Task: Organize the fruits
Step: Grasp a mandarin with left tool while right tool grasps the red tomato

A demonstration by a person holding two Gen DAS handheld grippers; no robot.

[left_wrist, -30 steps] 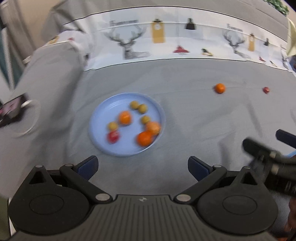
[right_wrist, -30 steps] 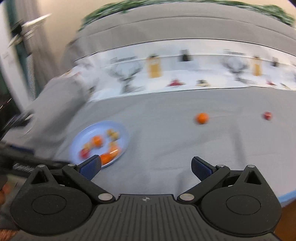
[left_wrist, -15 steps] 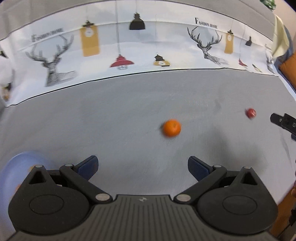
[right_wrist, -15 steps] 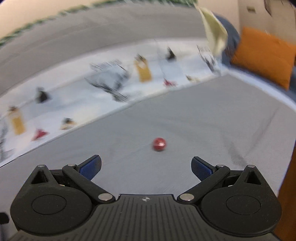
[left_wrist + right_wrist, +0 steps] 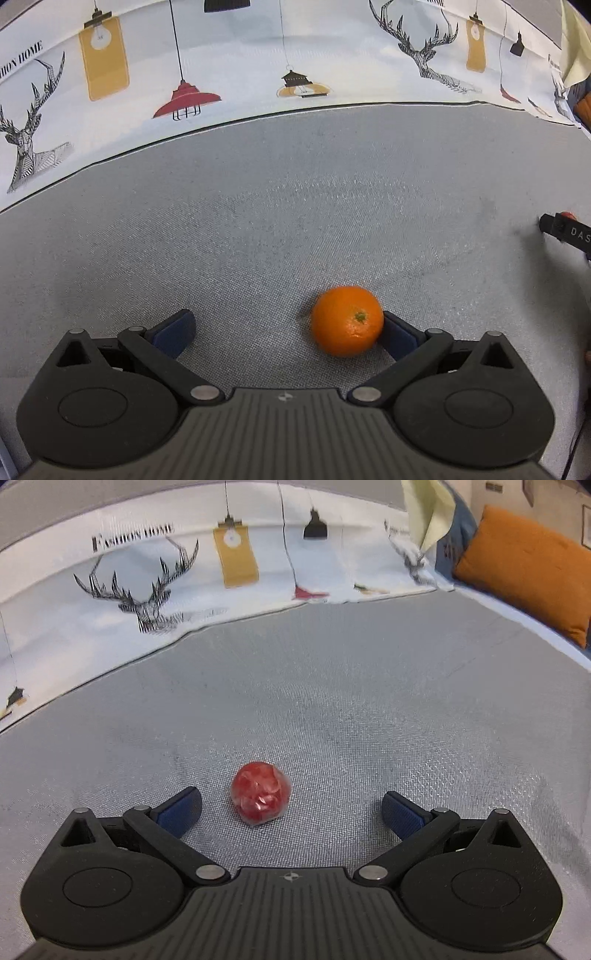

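You are mid-approach: your left gripper (image 5: 286,332), fingers apart, has the orange (image 5: 346,319) at 3 o'clock against its right finger; your right gripper (image 5: 291,810), fingers also apart, has the red fruit (image 5: 260,794) toward 9 o'clock. Center each, then close.

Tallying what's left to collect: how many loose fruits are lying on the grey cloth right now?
2. An orange lies against the left gripper's right finger; a small red fruit lies between the right gripper's open fingers, nearer the left one. Others may sit out of view.
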